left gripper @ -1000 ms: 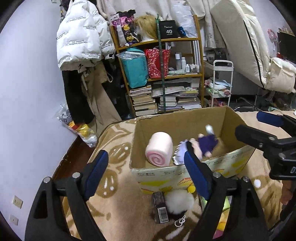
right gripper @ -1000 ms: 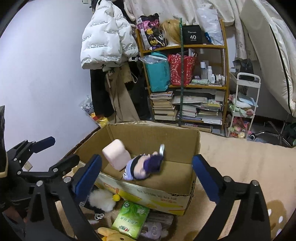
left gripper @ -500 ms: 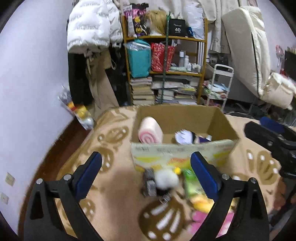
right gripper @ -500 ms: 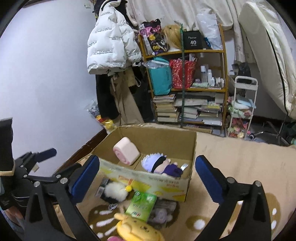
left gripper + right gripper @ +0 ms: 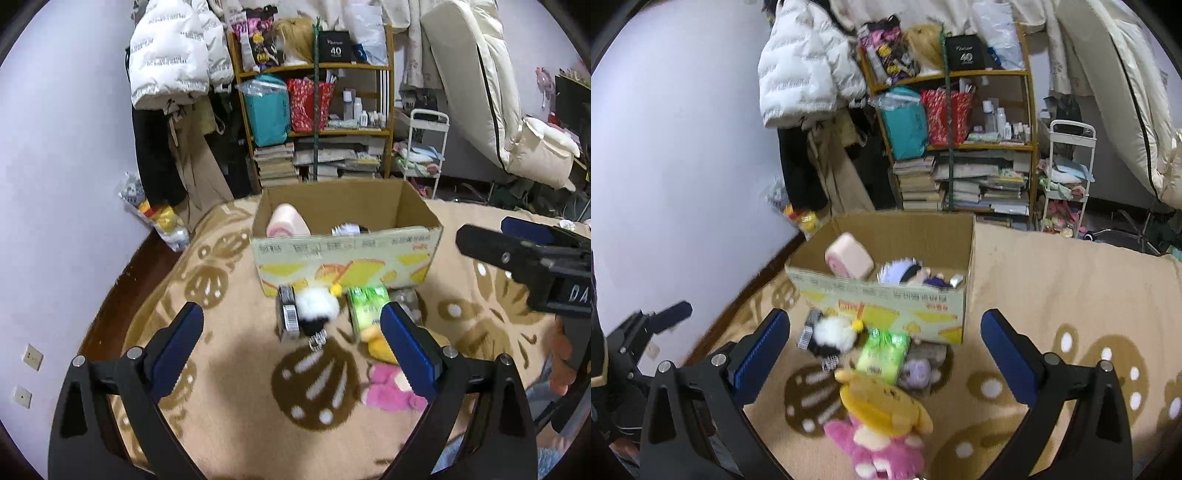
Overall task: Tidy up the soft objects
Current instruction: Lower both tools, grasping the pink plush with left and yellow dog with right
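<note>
1. Left wrist view: my left gripper point(image 5: 291, 339) has its fingers spread wide, nothing between the blue pads point(image 5: 177, 345). It hangs above the patterned blanket point(image 5: 229, 369), short of the loose pile.
2. Right wrist view: my right gripper point(image 5: 886, 352) is likewise spread and empty, poised over the same pile from the other side.
3. Nearest the right fingers: a pink plush point(image 5: 882, 450) with a yellow plush point(image 5: 882, 402) lying on top of it, touching.
4. Just beyond, against the front wall of the cardboard box point(image 5: 347, 258): a white pom-pom point(image 5: 317, 302), a small dark carton point(image 5: 288, 314) beside it, a green tissue pack point(image 5: 884, 354) and a pale lilac plush point(image 5: 918, 369), partly hidden.
5. Inside the box: a pink roll cushion point(image 5: 849, 260) at the left, a doll point(image 5: 908, 273) with pale hair lying next to it.
6. Judgement: between picks. Two softs are boxed, several are yet to go.
7. Next move likely calls for lowering one gripper onto the yellow plush, since it sits on top. Close on its bulk, not an ear; lift clear of the pink one before carrying over the box wall.
</note>
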Demonstrator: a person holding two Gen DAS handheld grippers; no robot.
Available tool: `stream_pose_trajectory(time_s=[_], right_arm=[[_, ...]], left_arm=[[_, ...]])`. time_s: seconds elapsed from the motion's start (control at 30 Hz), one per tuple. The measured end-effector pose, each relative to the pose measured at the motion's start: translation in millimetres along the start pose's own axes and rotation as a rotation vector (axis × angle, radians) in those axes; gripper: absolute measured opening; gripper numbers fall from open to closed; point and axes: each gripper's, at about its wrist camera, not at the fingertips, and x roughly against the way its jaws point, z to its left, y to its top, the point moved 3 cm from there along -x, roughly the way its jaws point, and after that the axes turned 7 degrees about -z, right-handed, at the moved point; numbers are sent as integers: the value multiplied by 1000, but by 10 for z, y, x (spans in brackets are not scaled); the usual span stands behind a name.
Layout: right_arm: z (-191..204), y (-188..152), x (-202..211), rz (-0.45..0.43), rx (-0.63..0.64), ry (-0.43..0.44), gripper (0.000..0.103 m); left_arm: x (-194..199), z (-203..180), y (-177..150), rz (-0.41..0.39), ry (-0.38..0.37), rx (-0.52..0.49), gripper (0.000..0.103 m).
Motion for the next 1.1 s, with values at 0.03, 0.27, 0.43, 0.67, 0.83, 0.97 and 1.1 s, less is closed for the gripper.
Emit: stream_pose_trajectory(time_s=[0.03, 0.27, 0.43, 0.67, 0.83, 0.97, 1.1], right_arm=[[24, -42, 8, 15, 23, -14, 103], [20, -312, 0, 106, -4, -33, 103], [34, -438, -115, 171, 8, -40, 103], [-30, -568, -334, 251, -13, -55, 103], [-96, -662, -457, 312, -38, -56, 103], [-118, -723, -539, 350, -50, -57, 103], [-118, -773, -610, 381, -64, -46, 103]], left_arm=[[2, -10, -29, 9, -2, 4, 96], [-16, -56, -241, 94, -30, -1, 96], [-87, -115, -334, 120, -42, -20, 96], [-383, -239, -503, 201, -72, -27, 96], [-528, -328, -577, 222, -90, -24, 96], [-605, -372, -633, 234, -108, -18, 96], [-655, -418, -669, 244, -151, -5, 96]])
